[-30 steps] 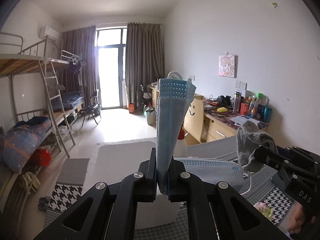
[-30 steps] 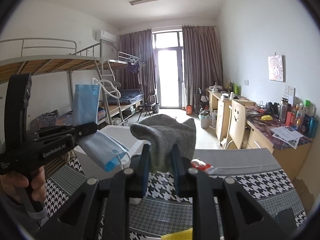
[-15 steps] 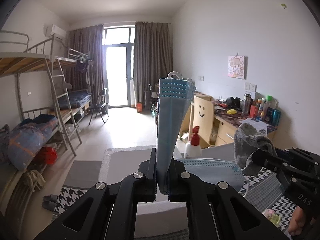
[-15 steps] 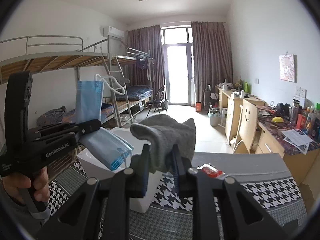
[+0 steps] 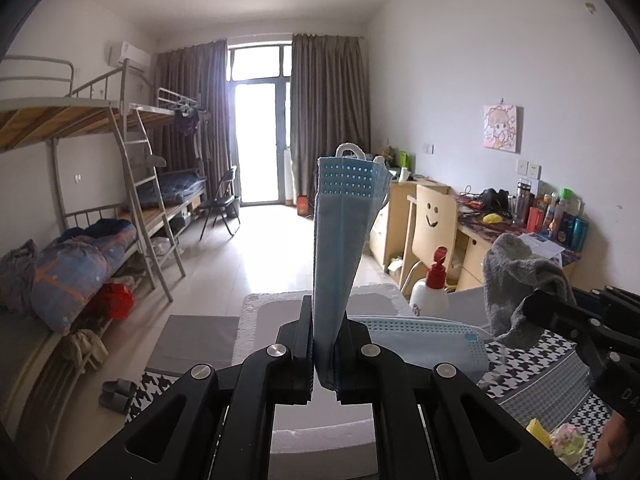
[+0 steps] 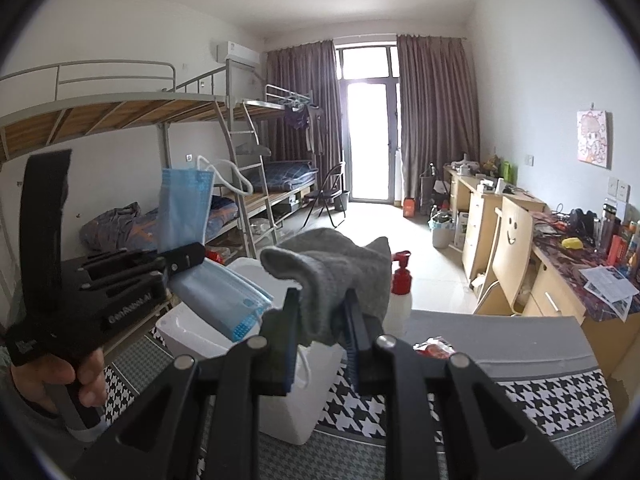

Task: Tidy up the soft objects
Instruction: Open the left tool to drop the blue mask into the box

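Observation:
My left gripper (image 5: pixel 324 354) is shut on blue face masks (image 5: pixel 344 236); one stands upright between the fingers and another (image 5: pixel 424 340) hangs to the right. It also shows in the right wrist view (image 6: pixel 188 258), held above a white foam box (image 6: pixel 304 396). My right gripper (image 6: pixel 322 334) is shut on a grey sock (image 6: pixel 336 276) that droops over the fingers. The sock also shows in the left wrist view (image 5: pixel 516 280), to the right of the masks. Both grippers are raised above the table.
The table has a black-and-white houndstooth cloth (image 6: pixel 520 404). A white spray bottle with a red top (image 6: pixel 400 292) stands behind the foam box. A red packet (image 6: pixel 434 346) lies on the cloth. A yellow-green item (image 5: pixel 560 440) lies at the right. Bunk beds (image 6: pixel 140 120) left, desks (image 6: pixel 520 240) right.
Both grippers have shifted left and turned slightly, still holding the masks and the sock. The foam box and spray bottle have come further into view below them.

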{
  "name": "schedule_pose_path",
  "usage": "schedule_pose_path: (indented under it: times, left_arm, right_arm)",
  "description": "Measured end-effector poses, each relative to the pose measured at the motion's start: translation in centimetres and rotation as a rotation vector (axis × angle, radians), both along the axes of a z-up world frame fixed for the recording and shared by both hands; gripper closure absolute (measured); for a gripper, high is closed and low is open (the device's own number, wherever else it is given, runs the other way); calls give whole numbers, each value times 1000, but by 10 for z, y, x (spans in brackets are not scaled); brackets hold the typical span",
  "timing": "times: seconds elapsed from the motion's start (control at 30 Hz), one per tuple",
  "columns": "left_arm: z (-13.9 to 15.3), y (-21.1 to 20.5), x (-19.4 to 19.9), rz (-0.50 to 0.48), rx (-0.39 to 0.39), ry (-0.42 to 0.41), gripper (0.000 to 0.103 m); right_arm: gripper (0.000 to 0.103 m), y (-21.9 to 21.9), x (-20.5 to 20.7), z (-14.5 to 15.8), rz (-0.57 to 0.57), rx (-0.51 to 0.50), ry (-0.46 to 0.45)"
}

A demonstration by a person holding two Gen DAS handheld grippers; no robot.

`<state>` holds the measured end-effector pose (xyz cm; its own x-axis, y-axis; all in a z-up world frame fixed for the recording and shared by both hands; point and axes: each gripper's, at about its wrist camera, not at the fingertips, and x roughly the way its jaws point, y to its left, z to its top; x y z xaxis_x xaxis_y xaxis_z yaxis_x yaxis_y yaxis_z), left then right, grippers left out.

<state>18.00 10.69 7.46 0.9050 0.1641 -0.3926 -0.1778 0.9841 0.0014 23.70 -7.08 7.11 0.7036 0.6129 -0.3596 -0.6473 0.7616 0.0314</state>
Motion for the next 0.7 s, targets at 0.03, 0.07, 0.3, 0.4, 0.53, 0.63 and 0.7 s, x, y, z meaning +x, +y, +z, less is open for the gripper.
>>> schedule_pose_path:
  times: [0.03, 0.07, 0.3, 0.4, 0.53, 0.63, 0.7]
  left_arm:
    - [0, 2, 2, 3, -2, 5, 96]
    - [-2, 3, 5, 7, -1, 13, 96]
    - [-16, 14, 19, 16, -15, 73, 96]
    - [-20, 17, 24, -1, -32, 98, 96]
    - [-23, 22, 28, 1, -36, 116, 96]
    - [-24, 24, 29, 5, -43, 123, 95]
    - [-26, 26, 30, 1, -41, 139, 91]
  right_arm:
    - [79, 1, 1, 1, -1, -2, -3]
    - [79, 2, 2, 1, -1, -5, -3]
    - [79, 8, 8, -2, 9, -16, 10]
    - [79, 10, 12, -3, 15, -20, 14]
    - [79, 15, 13, -5, 12, -36, 10]
    - [79, 18, 13, -6, 13, -46, 15]
    - [79, 20, 13, -6, 13, -48, 16]
